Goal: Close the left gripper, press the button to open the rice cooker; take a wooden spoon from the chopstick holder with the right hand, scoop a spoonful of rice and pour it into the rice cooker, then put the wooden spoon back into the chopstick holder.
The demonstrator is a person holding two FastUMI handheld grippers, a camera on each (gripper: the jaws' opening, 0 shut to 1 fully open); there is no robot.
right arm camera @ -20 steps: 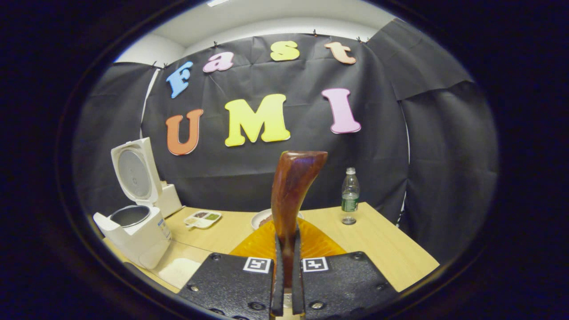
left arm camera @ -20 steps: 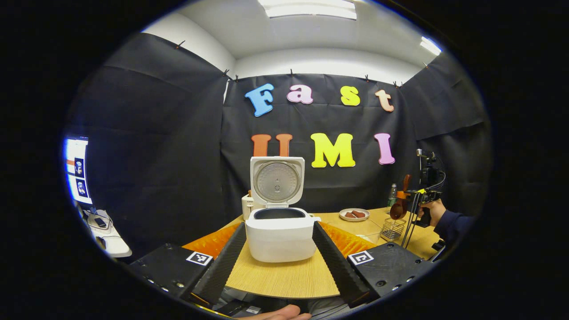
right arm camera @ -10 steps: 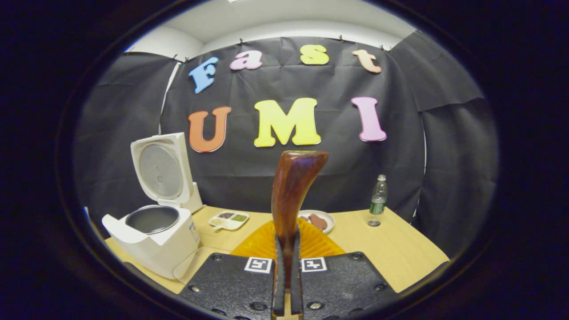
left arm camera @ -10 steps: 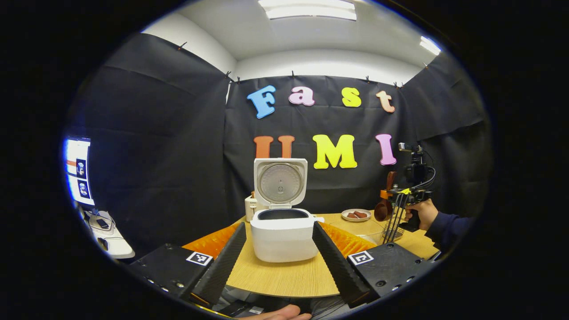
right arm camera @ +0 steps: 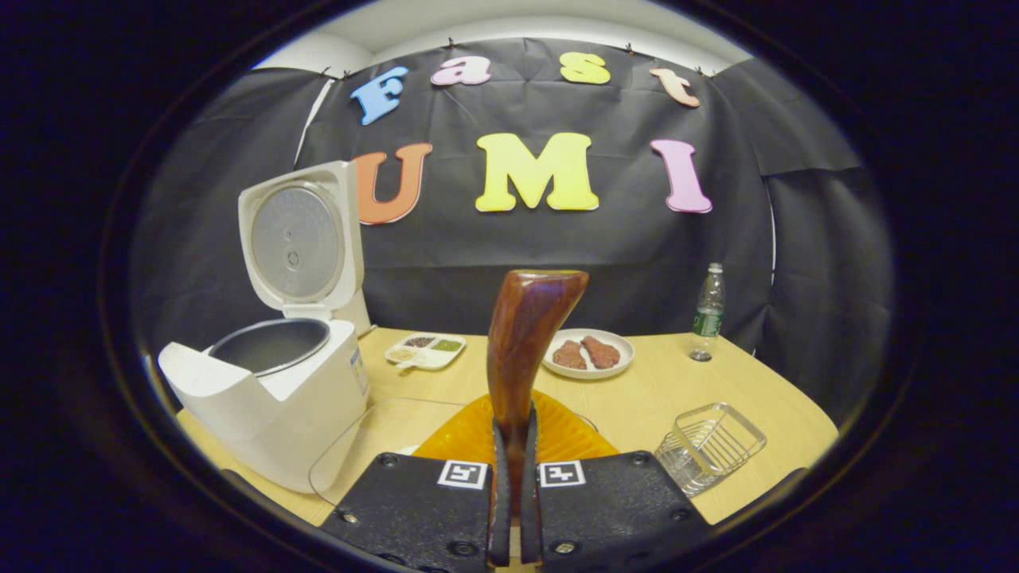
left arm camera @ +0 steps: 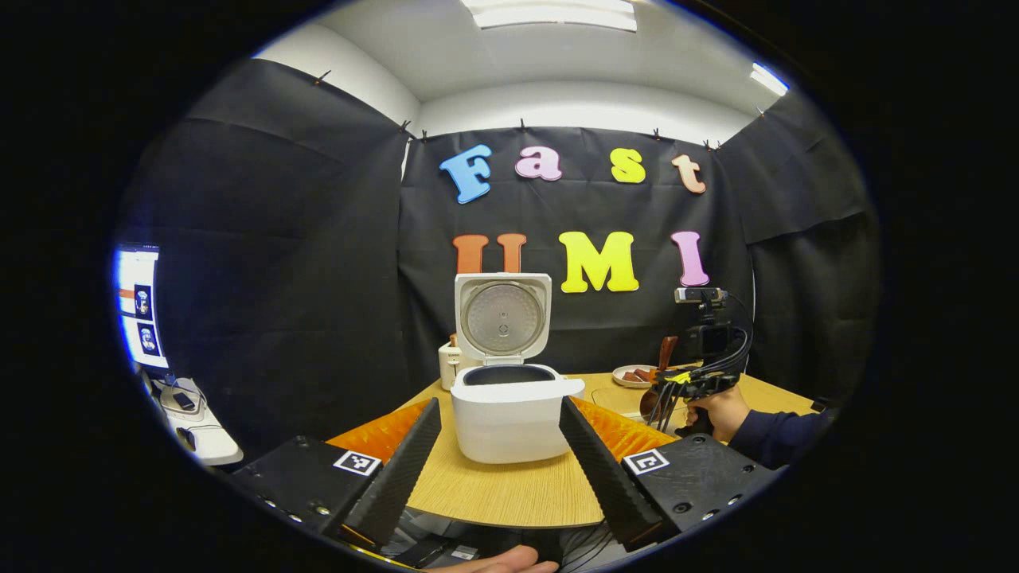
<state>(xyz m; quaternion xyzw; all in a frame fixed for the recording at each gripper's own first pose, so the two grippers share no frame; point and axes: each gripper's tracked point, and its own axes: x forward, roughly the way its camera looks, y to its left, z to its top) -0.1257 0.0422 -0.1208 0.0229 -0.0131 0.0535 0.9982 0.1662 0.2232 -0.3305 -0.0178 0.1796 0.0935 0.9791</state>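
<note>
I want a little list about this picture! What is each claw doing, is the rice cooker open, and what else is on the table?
rice cooker: white, lid up, pot showing
left claw: open, holding nothing, facing the cooker
right claw: shut on the wooden spoon
wooden spoon: dark brown, handle sticking up between the fingers
wire basket: on the table, right of the claw
plate: two brown pieces on it
bottle: standing near the back wall
divided dish: beside the cooker
</note>
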